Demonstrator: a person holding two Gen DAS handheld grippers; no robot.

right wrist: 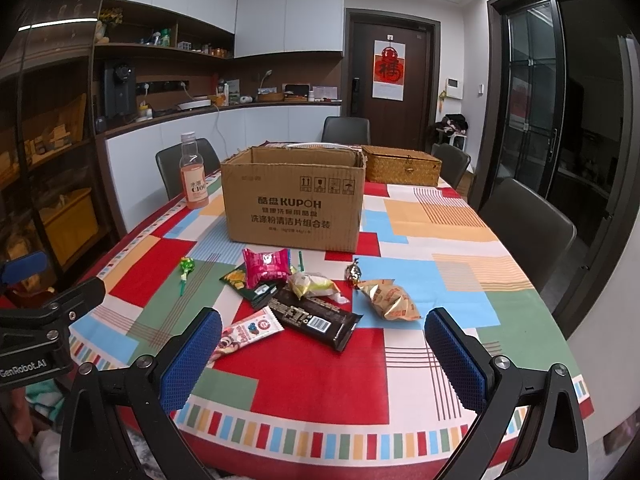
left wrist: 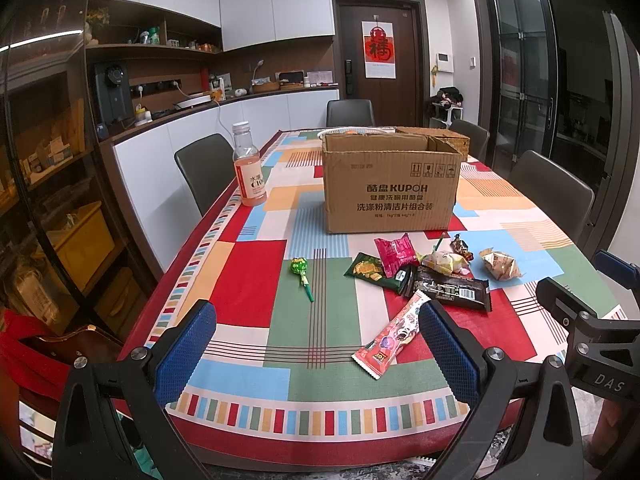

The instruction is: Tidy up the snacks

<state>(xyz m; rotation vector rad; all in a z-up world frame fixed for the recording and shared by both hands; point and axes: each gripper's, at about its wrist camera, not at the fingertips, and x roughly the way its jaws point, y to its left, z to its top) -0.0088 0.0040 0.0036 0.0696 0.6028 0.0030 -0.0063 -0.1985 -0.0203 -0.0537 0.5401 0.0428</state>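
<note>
Snacks (right wrist: 304, 300) before cardboard box (right wrist: 294, 204); both grippers spread, empty

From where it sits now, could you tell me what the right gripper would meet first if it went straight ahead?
Probably the dark chocolate bar wrapper, which lies centred ahead of the open right gripper, with the cardboard box beyond. Depth is hard to judge here.

Inside of the cardboard box (right wrist: 294, 204) can't be seen at all. The white dish (left wrist: 340, 132) behind it is mostly hidden, and the green packet (right wrist: 236, 278) is half covered by the pink one (right wrist: 266, 266).
</note>
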